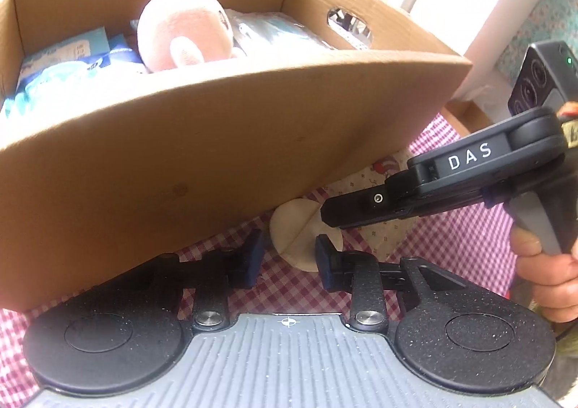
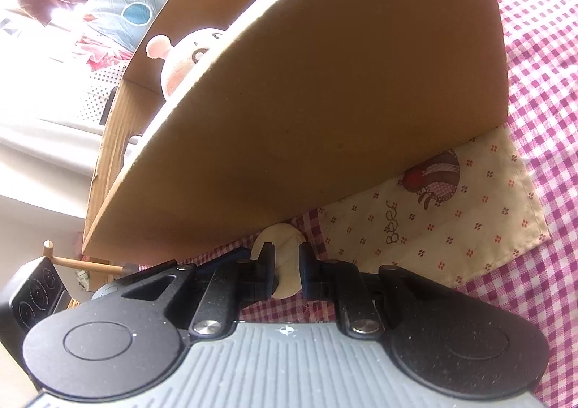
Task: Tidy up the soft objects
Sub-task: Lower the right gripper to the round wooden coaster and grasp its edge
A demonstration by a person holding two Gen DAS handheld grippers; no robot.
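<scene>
A tall cardboard box (image 1: 202,140) fills most of both views, its near wall rising right behind the work spot. Inside it sit a pink plush toy (image 1: 180,28), blue plastic-wrapped packs (image 1: 61,64) to its left, and a clear-wrapped pack (image 1: 274,28) to its right. The box rests on a pink-and-white checked cloth (image 2: 534,46) that covers the surface, with a cream printed fabric piece (image 2: 469,227) lying partly under the box's lower edge.

The task's thing, a small round cream pad (image 1: 296,238), lies on the checked cloth, just at the foot of the box wall, so there is little room behind it; the cloth is open toward the camera and to the right.

The right tongs (image 2: 285,270) stand narrow, their pads pressed on the cream pad from both sides. The left tongs (image 1: 289,260) are partly open, with the pad's near edge between the fingertips (image 1: 325,256); I cannot tell whether they touch it. A hand (image 1: 549,274) grips the right tool's handle at the right edge of the left wrist view.
</scene>
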